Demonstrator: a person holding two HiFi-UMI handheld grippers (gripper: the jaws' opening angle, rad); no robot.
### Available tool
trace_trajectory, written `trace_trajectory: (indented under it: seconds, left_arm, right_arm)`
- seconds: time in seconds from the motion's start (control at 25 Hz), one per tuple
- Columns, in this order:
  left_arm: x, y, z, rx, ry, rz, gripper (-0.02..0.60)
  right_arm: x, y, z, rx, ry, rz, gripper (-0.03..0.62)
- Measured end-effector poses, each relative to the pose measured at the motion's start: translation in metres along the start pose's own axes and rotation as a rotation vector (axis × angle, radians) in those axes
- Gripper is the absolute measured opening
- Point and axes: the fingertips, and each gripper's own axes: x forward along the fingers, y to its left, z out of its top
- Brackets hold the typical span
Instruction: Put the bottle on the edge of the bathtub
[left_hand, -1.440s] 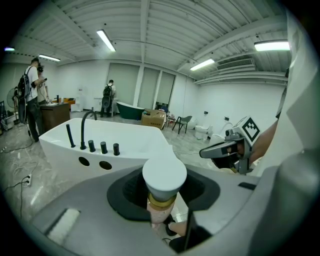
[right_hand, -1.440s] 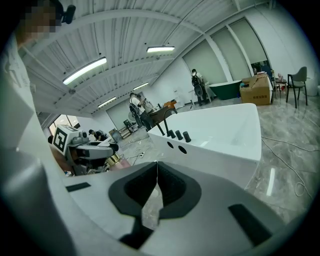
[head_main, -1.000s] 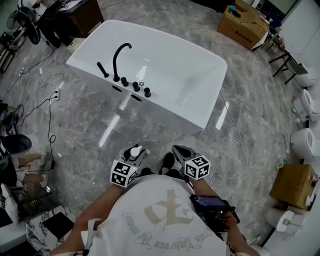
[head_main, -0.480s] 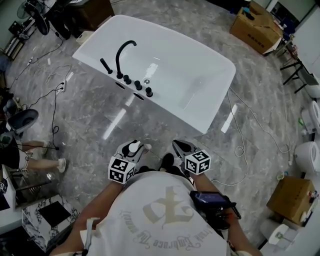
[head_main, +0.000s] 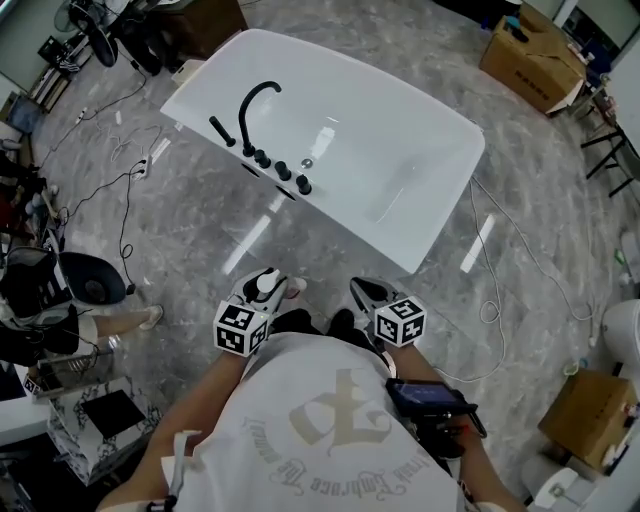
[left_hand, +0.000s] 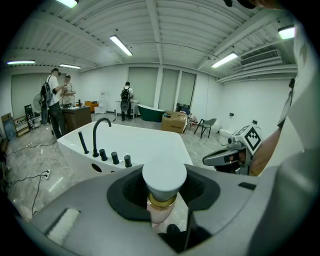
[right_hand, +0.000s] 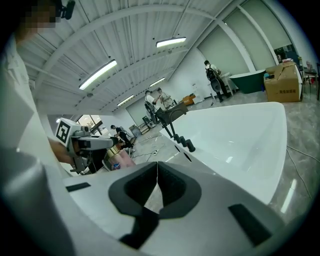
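My left gripper (head_main: 268, 290) is shut on a pink bottle (left_hand: 161, 210) with a white cap (left_hand: 164, 177) and a gold collar; its neck sits between the dark pads. In the head view the bottle (head_main: 272, 285) shows at the gripper's tip, over the floor short of the white bathtub (head_main: 330, 140). The tub's near edge (head_main: 345, 225) carries a black faucet (head_main: 252, 115) and several black knobs. My right gripper (head_main: 365, 293) is beside the left one, its jaws closed together on nothing (right_hand: 156, 185). From the right gripper view the bottle (right_hand: 119, 161) appears at the left.
Grey marble floor (head_main: 190, 230) surrounds the tub, with cables (head_main: 125, 190) at the left and right. Cardboard boxes (head_main: 535, 55) stand at the back right. A person's legs (head_main: 110, 325) and a stool (head_main: 85, 280) are at the left. Several people stand far off (left_hand: 57, 100).
The tub has shifted right and slightly down in the head view as I moved. Both grippers kept their pose in front of my body, the bottle still held. The stool and legs at left moved.
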Motion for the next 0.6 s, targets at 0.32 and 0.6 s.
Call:
trace_trajectory:
  seconds: [0.32,0.6]
  left_arm:
    - [0.017,-0.012,0.026,0.013,-0.013,-0.008,0.147]
    - [0.033,-0.016,0.043,0.011,-0.011,-0.035,0.147]
  right_arm:
    - [-0.017,-0.026,0.013,0.031,-0.054,-0.025,0.006]
    - [-0.03,-0.047,0.025,0.057,-0.084,-0.074,0.006]
